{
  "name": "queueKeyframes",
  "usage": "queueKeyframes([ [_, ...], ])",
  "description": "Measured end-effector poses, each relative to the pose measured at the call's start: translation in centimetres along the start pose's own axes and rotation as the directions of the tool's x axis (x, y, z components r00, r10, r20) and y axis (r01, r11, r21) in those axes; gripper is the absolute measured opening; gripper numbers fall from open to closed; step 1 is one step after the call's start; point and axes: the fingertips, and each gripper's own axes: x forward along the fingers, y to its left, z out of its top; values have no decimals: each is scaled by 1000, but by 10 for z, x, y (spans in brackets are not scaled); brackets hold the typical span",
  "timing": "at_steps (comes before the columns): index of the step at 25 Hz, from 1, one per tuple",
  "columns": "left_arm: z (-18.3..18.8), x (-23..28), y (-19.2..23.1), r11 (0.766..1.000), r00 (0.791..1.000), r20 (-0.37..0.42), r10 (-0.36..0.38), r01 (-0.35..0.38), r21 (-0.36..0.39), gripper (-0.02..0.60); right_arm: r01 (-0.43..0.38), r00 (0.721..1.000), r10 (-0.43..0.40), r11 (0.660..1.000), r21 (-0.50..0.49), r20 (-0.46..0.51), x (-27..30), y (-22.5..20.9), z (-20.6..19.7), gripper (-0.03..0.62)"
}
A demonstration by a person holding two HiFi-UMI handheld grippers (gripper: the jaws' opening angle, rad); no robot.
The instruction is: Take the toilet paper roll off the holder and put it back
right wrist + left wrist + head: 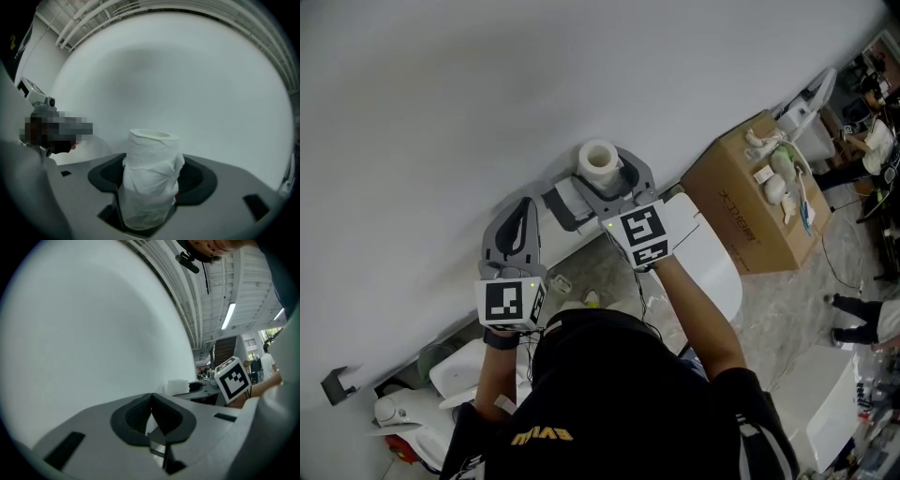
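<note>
Holding the toilet paper roll (151, 168) in my right claw (607, 178), I have both pads pressed into its soft sides, and the loose outer wrap bulges a little above them. The roll stands upright in that grip. Its long axis runs up and down, the open end of the core faces up toward my head, and its lower end sits down between the jaws. It is off the holder and in the air, close in front of the white wall (487, 94), though I cannot tell whether it touches.

My left claw (151, 404) is clenched on nothing, its 2 pads meeting. It points level at the wall, to the left of the roll and apart from it. The right hand alone carries the roll, and the left is merely nearby.

I judge the putting back is not yet done. That move depends on lining the core's axis up with the holder's arm. None of the 3 views shows me the holder plainly, so I cannot say which way it lies from the roll, or whether the roll must be tipped over first.
</note>
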Motion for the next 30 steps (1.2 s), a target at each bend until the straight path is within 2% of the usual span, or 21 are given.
queueKeyframes([
  [21, -7, 1, -3, 1000, 1000, -15, -1, 1, -14, 11, 10, 998, -11, 1000, -22, -60, 7, 5, -27, 321],
  [23, -7, 1, -3, 1000, 1000, -17, -3, 3, -16, 11, 11, 998, -12, 1000, -20, -57, 8, 6, -26, 339],
  [26, -8, 2, -2, 1000, 1000, -21, -5, 5, -19, 11, 14, 999, -14, 1000, -4, -47, 9, 8, -24, 405],
  [30, -10, 2, -3, 1000, 1000, -21, -7, 7, -22, 11, 25, 999, -24, 1000, 8, -46, 6, 4, -25, 407],
])
